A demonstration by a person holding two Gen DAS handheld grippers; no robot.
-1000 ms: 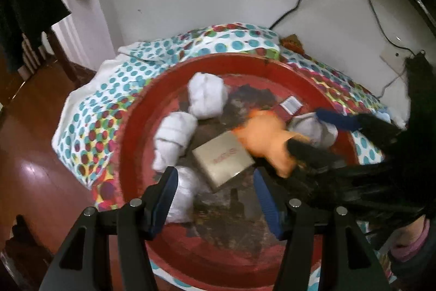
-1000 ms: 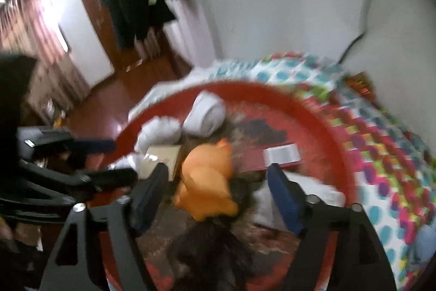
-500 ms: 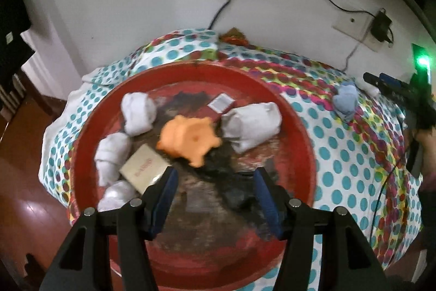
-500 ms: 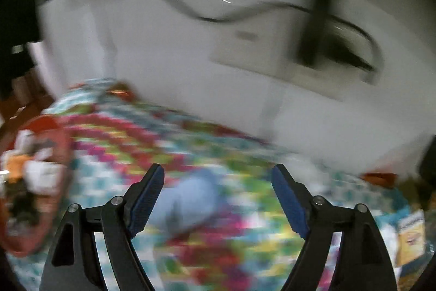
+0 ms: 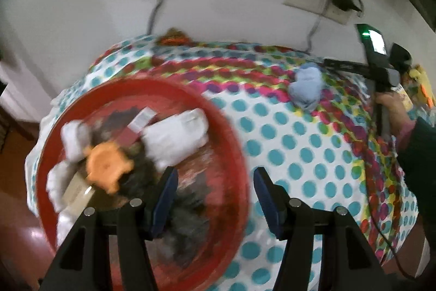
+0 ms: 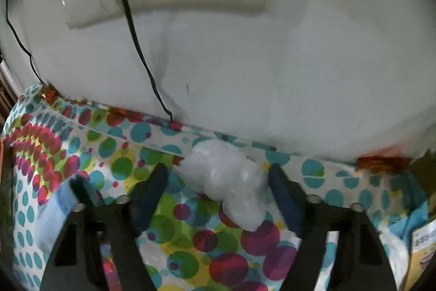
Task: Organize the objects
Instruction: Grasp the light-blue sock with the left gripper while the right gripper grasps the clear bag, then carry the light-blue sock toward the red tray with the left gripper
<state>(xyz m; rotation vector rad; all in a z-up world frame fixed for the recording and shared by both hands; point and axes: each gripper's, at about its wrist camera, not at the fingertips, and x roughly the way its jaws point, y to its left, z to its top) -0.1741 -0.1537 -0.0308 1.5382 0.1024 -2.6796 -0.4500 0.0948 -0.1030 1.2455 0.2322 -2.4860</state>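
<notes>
Right gripper (image 6: 218, 182) closing around white sock bundle (image 6: 226, 179); pads not yet pressing. Soft, light: pinch mid-bundle. Left gripper (image 5: 215, 191) open, empty.

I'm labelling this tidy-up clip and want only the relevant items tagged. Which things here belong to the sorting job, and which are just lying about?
Part of the job:
- red tray
- white bundles in the tray
- orange toy in the tray
- white bundle between the closing right gripper fingers
- blue bundle on the dotted cloth

Lying about:
- wall socket
- black cable
</notes>
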